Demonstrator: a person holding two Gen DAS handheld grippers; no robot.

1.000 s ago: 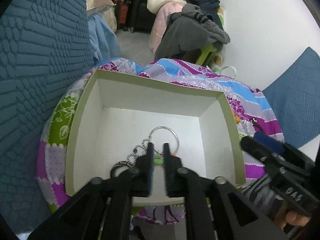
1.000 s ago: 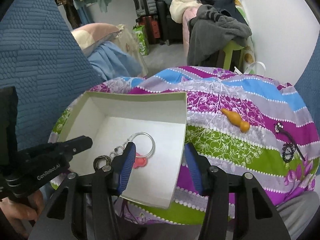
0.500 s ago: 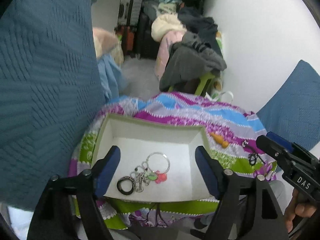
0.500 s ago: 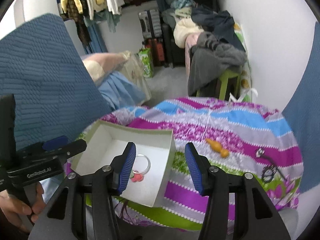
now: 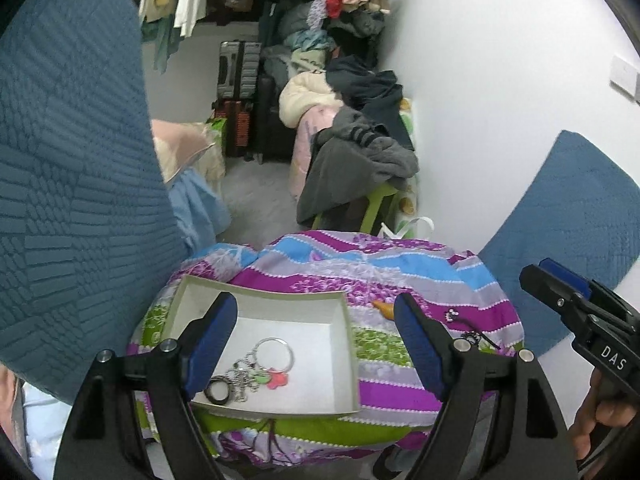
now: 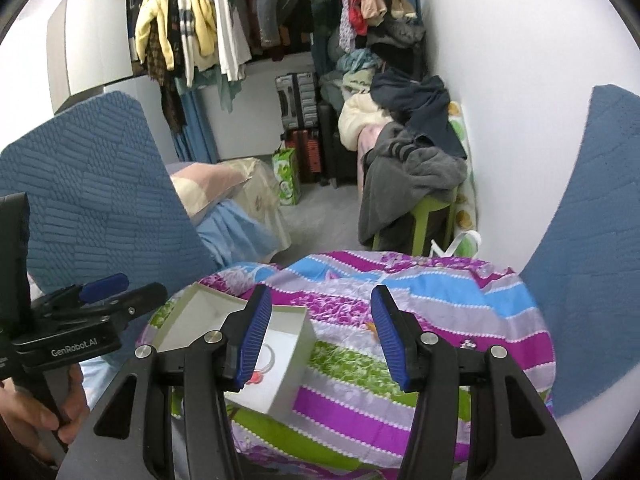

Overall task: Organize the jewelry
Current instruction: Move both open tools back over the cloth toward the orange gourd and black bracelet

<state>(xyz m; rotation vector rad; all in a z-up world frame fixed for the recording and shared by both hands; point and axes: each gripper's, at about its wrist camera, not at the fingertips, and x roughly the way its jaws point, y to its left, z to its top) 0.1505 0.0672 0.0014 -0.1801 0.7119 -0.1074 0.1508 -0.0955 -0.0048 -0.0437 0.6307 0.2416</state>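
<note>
Left gripper (image 5: 316, 344): jaws spread wide with nothing between the blue pads; it hangs above the box, and the jewelry lies in view through the gap.
Right gripper (image 6: 318, 334): jaws parted about halfway, gripping nothing — only the patterned cloth shows between its ribbed blue pads.
Box (image 5: 256, 300): shallow white cardboard box with a pale green rim, resting on the left part of the striped cloth.
Jewelry in the box: a silver ring hoop (image 5: 275, 354) with a beaded chain (image 5: 240, 376), a green and a pink charm (image 5: 276, 379), and a dark ring (image 5: 218, 390) near the front wall, all at the box's near-left part.
Jewelry outside the box: a dark cord necklace with a round pendant (image 5: 470, 334) lies on the cloth to the right, well apart from the box; an orange piece (image 5: 385, 309) — possibly a small gourd-shaped charm, too small to be sure — sits between box and necklace.
Cloth (image 6: 420, 300): purple, blue, green and grey stripes with floral print, over a rounded surface.
Writing: "DAS" in white on the right gripper's body as seen from the left wrist camera; "GenRobot.AI" on the left gripper's body in the right wrist view.
Hands: fingers of a hand (image 6: 36, 412) wrap the left gripper's handle.
Background: hanging clothes, stacked suitcases, a heap of garments on a green stool (image 6: 426, 216).
</note>
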